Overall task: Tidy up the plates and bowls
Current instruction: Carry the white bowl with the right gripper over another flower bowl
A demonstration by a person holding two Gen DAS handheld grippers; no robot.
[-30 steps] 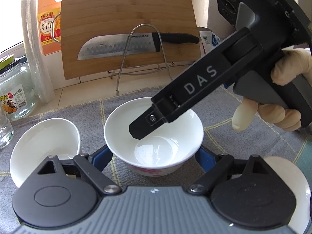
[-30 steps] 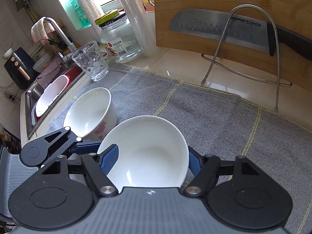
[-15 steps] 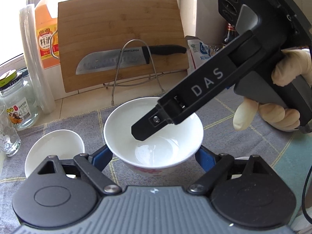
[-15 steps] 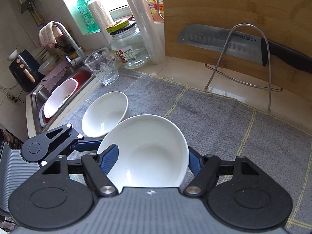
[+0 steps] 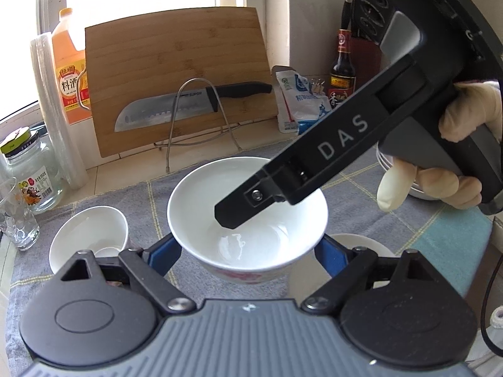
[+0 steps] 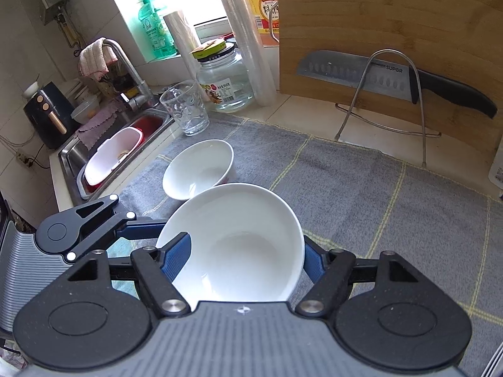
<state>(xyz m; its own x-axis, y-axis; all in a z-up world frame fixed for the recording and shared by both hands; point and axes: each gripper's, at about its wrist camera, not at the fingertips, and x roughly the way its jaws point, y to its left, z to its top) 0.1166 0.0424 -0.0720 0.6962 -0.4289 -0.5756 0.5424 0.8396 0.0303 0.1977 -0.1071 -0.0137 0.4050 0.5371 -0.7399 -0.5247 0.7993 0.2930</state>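
We judge a carry step: both the left gripper (image 5: pixel 248 249) and the right gripper (image 6: pixel 239 260) clamp the white ceramic bowl (image 5: pixel 248 216), held clear of the grey cloth (image 6: pixel 361 194); next we need a steady lowering onto a stack.

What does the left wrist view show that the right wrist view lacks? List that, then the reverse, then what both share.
Left wrist only: a dark glass sauce bottle, a white-and-blue plastic pouch, and the gloved hand.
Right wrist only: the steel sink, chrome faucet, green soap bottle and black air fryer.
Both: the white ceramic bowl held by the left gripper and right gripper, a second white bowl on the gray cloth, the bamboo cutting board and the steel knife.
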